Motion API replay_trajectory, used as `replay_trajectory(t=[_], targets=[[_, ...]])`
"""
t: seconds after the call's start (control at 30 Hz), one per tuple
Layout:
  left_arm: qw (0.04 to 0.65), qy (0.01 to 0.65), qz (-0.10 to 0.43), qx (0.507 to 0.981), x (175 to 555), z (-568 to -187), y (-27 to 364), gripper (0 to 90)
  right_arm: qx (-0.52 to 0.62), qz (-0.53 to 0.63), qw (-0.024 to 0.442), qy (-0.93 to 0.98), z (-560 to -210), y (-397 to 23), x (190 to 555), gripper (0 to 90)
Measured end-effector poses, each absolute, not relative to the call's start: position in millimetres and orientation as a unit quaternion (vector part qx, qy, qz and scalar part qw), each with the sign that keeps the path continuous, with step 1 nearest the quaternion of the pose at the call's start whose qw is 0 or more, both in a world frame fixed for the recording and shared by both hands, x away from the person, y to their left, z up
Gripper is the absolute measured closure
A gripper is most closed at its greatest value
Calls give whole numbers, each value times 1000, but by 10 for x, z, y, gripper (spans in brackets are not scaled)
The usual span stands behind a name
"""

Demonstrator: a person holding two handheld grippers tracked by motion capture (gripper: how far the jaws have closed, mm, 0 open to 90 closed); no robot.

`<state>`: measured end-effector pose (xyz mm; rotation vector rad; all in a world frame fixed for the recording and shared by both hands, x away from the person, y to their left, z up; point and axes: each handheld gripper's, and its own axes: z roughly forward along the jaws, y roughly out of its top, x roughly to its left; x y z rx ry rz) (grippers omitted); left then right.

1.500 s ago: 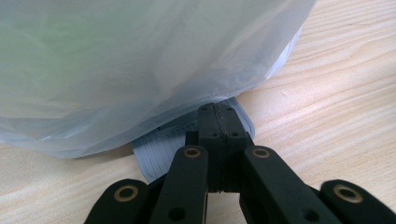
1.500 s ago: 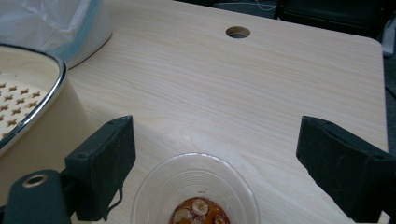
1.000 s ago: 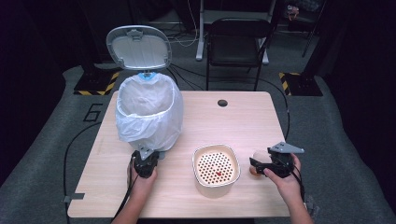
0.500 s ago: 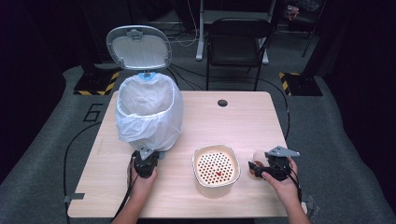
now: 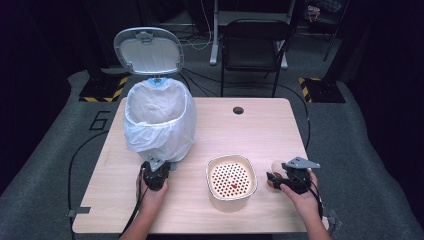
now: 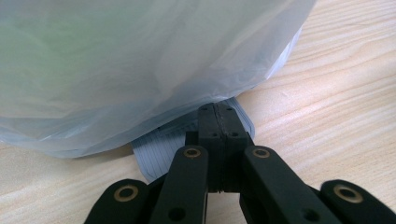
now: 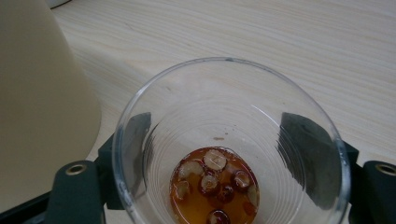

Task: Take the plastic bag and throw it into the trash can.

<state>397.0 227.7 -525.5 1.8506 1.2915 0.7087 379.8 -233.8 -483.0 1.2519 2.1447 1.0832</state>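
Two grippers are in my hands over the pale wooden table. The largest thing on it is the grey step bin lined with a translucent white plastic bag, standing at the far left with its lid tipped up behind. Near the front edge, between my hands, sits the cream square container with a perforated insert — a small red bit lies on the holes.

My left gripper rests low on the table just in front of the bin, its jaws pressed together with no gap, tips over the ribbed grey pedal at the bin's base, under the bag's overhang.

My right gripper is clamped on the clear plastic cup, one jaw on each side of its wall. The cup is just beside the cream container and holds a little amber liquid with reddish-brown fruit pieces — pooled at its bottom.
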Motion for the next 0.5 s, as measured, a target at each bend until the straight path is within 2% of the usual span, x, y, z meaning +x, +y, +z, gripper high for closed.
replay_trajectory(t=[0.5], targets=[[381, 507, 278, 722, 3971, -5257, 2272, 900, 434, 387, 217, 785, -4812, -2342, 3804, 308]])
